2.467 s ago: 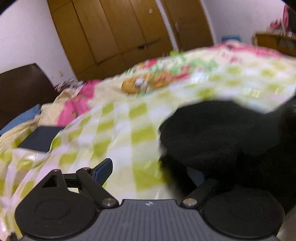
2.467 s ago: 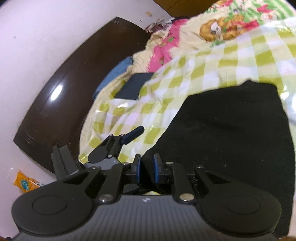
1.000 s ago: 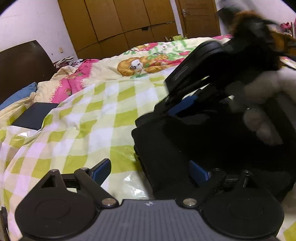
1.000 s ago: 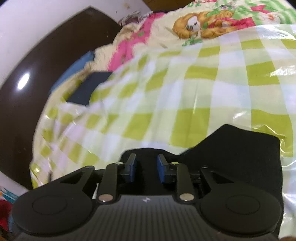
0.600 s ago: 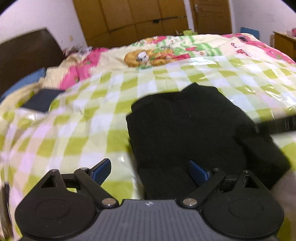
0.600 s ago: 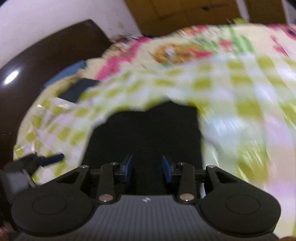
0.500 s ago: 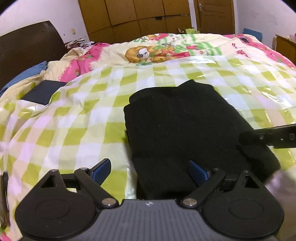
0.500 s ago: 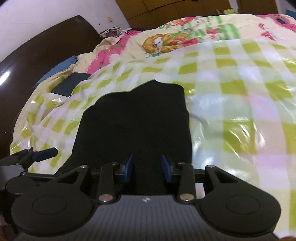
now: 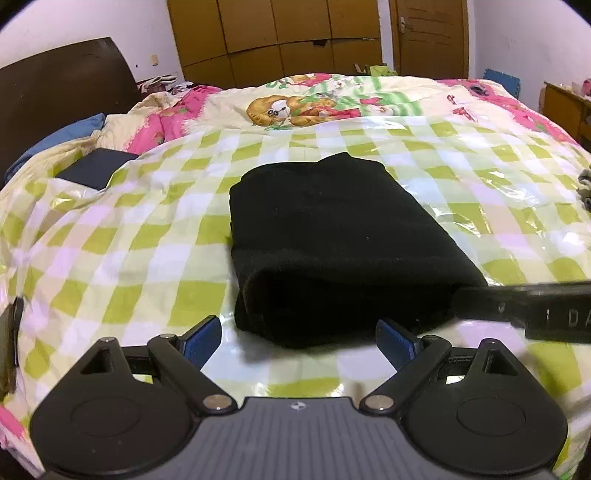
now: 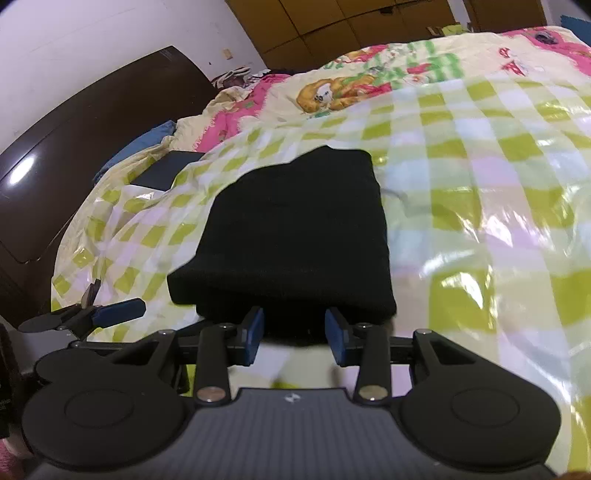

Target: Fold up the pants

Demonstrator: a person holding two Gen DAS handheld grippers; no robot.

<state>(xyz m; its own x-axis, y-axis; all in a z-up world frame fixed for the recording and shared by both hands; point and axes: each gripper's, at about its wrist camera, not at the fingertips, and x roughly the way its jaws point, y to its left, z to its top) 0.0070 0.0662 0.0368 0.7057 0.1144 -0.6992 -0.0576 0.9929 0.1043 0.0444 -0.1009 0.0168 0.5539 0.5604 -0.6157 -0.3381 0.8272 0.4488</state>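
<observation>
Left wrist view is showing us our left tool (image 9: 298, 341) with its blue-padded fingers (image 9: 202, 338) spread wide, holding nothing and hovering just short of the near edge of the black pants (image 9: 332, 236). Right wrist view is showing our right tool (image 10: 294, 335) with its fingers (image 10: 254, 329) parted more narrowly, also empty, the tips sitting just at the near fold of the pants (image 10: 295, 225); we cannot tell whether they are touching the cloth. We are seeing the pants lying folded into a thick rectangle on the glossy green-and-white checked cover (image 9: 122, 236) of the bed (image 9: 498, 122). A dark flat rectangular object (image 9: 96, 172) is resting near the pillows by the dark headboard (image 9: 55, 92). Beyond the bed, wooden wardrobe doors (image 9: 277, 33) are lining the far wall.
</observation>
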